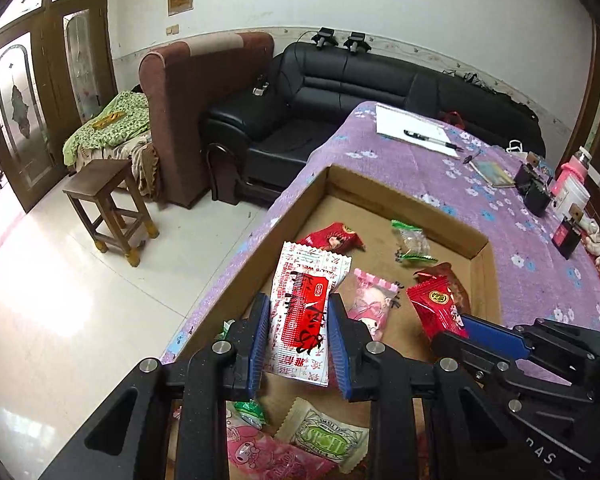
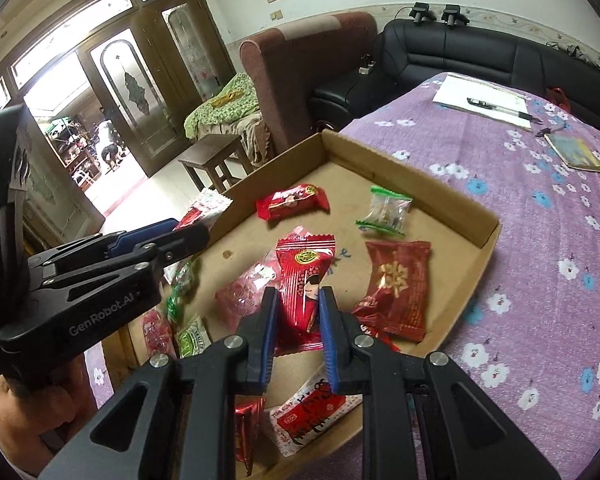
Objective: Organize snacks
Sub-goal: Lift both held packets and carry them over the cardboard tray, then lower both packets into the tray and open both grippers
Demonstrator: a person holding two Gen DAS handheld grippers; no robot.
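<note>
daylight pours in through the doorway (image 2: 80, 136), blown out to white there, and throws pale glare on the floor (image 1: 80, 292) beside it. the room is evenly bright, with soft shadows. both views bow strongly and go black at the corners. the box (image 2: 488, 236) is sharp; wrappers nearest the lens blur slightly.

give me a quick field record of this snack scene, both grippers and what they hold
left gripper: shut on white and red packet, held above the box
right gripper: shut on red packet with cartoon face
container: shallow cardboard box on purple flowered tablecloth
loose in box: red wrapper, clear green-edged candy, dark red packet, pink packet
elsewhere on table: paper with pen
</note>
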